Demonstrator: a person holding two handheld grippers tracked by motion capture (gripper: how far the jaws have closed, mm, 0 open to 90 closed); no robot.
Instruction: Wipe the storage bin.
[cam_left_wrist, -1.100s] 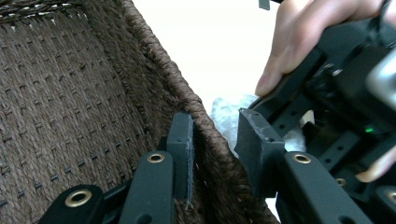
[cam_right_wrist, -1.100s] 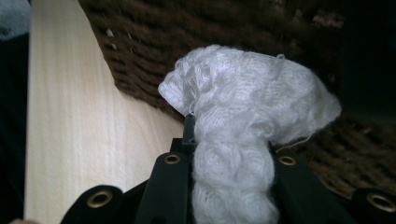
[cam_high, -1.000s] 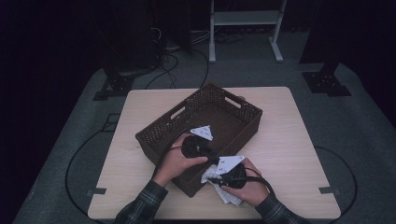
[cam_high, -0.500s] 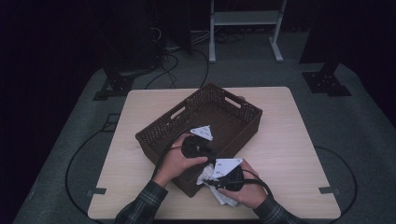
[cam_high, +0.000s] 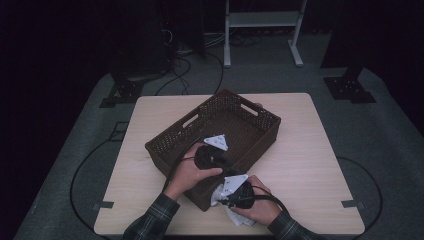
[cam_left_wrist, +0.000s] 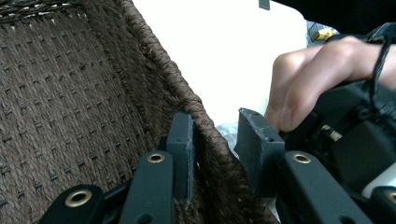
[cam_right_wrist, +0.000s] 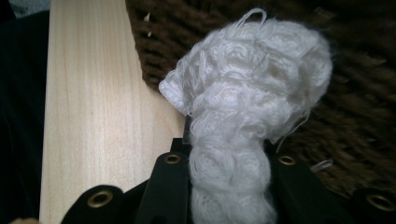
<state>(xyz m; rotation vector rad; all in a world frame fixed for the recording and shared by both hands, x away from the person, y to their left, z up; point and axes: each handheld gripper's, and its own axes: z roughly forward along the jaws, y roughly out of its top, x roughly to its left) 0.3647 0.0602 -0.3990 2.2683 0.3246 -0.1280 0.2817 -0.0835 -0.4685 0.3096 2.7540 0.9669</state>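
- A dark room with a grey floor, cables and a white stand's legs at the top of the high view; at its centre stands a pale wooden surface (cam_high: 310, 150).
- A dark brown woven basket (cam_high: 260, 117) sits slantwise on it, its long axis running from lower left to upper right of the frame.
- The left tongs (cam_left_wrist: 215, 154) straddle the basket's near wall, one jaw inside and one outside. The pads stand close to the weave, but I cannot tell if they press on it.
- The right tongs (cam_right_wrist: 229, 186) are clamped on a white knitted cloth (cam_right_wrist: 247, 93), which bunches up above the jaws.
- In the high view the cloth (cam_high: 235, 216) lies at the lower middle of the frame, just outside the basket's near corner and under the right hand (cam_high: 257, 207).
- What the next move likely turns on: the basket's opening lies up and to the left of the cloth in the frame, over the wall the left tongs straddle. The right hand is the nearer one.
- No brand, label or writing can be read.
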